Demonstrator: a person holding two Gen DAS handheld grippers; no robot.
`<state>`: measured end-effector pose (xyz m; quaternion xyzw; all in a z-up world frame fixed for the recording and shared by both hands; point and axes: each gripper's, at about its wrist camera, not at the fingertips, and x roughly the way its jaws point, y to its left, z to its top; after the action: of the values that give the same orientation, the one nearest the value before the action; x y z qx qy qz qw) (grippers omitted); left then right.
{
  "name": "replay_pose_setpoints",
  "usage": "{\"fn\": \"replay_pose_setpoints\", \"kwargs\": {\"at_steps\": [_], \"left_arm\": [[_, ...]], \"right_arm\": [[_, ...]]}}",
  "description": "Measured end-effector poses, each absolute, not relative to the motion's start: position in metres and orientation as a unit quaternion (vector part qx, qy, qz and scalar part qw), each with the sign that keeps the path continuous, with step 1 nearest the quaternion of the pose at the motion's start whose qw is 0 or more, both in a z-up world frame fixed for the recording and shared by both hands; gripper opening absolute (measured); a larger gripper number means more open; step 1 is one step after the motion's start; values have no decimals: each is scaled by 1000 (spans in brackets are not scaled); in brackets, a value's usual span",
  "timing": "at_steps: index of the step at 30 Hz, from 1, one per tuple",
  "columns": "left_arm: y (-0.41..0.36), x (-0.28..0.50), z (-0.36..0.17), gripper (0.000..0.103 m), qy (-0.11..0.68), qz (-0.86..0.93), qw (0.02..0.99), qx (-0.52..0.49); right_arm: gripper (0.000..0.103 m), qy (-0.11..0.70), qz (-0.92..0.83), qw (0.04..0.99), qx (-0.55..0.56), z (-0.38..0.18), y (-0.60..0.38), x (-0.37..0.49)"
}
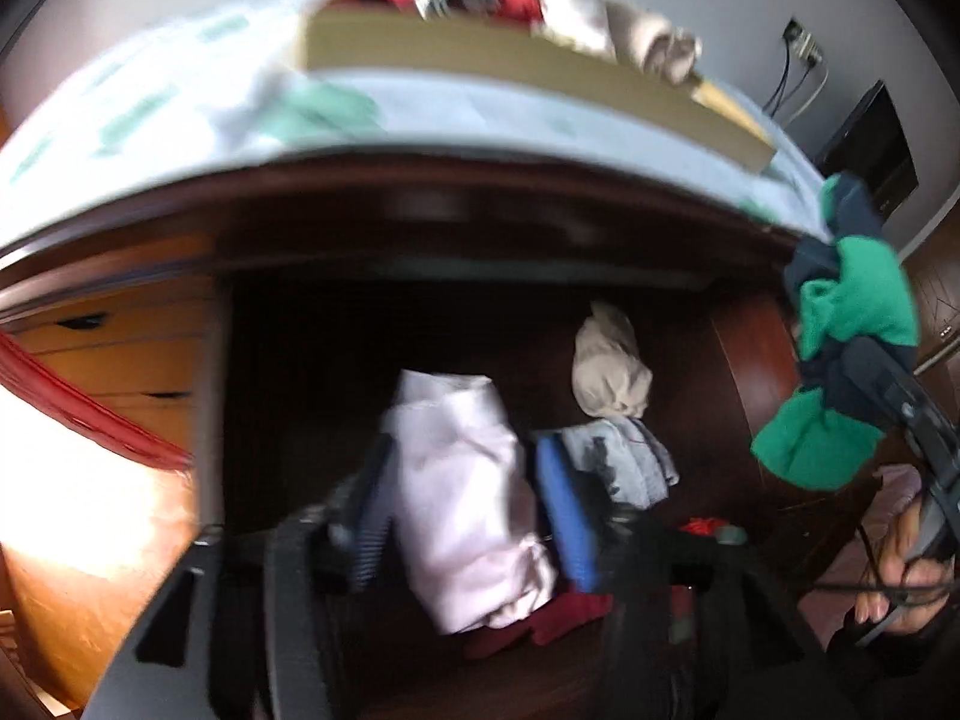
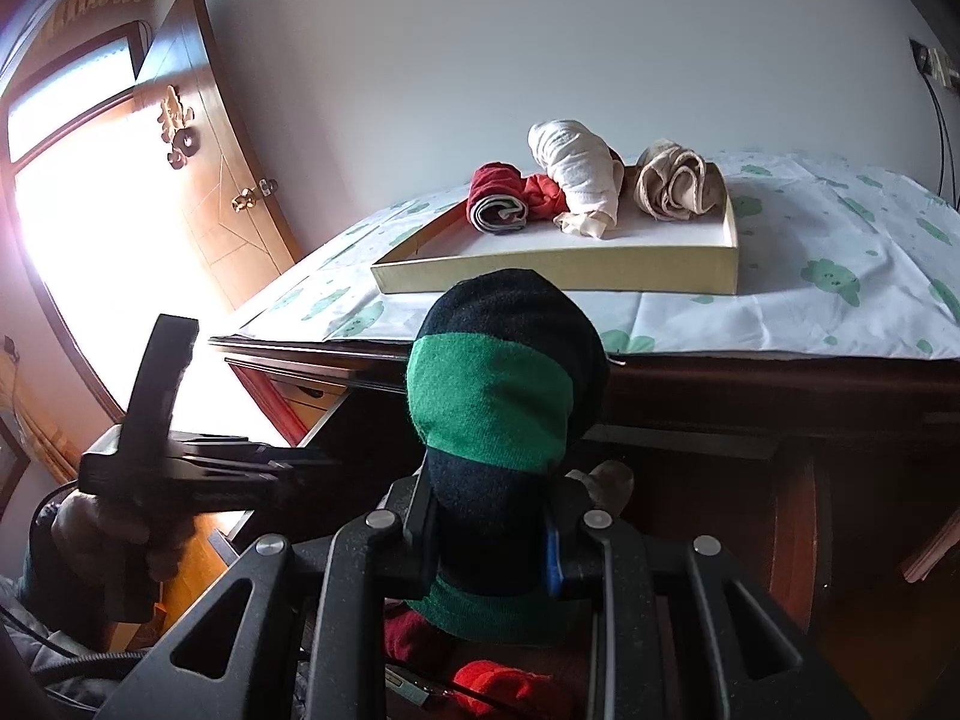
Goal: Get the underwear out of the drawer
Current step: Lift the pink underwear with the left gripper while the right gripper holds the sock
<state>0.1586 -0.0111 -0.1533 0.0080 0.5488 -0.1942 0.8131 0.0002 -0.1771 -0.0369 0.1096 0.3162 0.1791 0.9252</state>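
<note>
My left gripper is shut on a pale pink rolled underwear, held over the open dark drawer. A beige roll, a grey-white roll and red pieces lie in the drawer. My right gripper is shut on a green and navy striped roll, raised in front of the dresser edge; it also shows in the left wrist view. A shallow cardboard tray on the dresser top holds a red roll, a cream roll and a beige roll.
A white cloth with green prints covers the dresser top. A wooden door and bright window stand at the left. Cables and a wall socket are at the right. A wooden cabinet with drawers stands left of the open drawer.
</note>
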Motion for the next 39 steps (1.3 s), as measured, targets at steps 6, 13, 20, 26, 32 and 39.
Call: {"fn": "replay_pose_setpoints", "kwargs": {"at_steps": [6,13,20,26,32,39], "left_arm": [[-29,171,-208,58,648,-162,744,21],[-35,170,-218,58,653,-157,740,27],[-29,162,-211,17,628,-177,757,20],[-10,142,-189,10,578,-218,786,-31],[7,119,-147,10,521,-263,809,-67],[18,131,-131,15,526,-247,813,-40]], "right_arm": [[28,316,177,925,113,-39,-182,0],[28,321,178,921,127,-44,-187,4],[28,318,177,922,130,-42,-189,3],[28,313,171,925,130,-38,-191,2],[28,307,163,928,135,-34,-194,0],[28,303,160,929,136,-30,-197,-1]]}}
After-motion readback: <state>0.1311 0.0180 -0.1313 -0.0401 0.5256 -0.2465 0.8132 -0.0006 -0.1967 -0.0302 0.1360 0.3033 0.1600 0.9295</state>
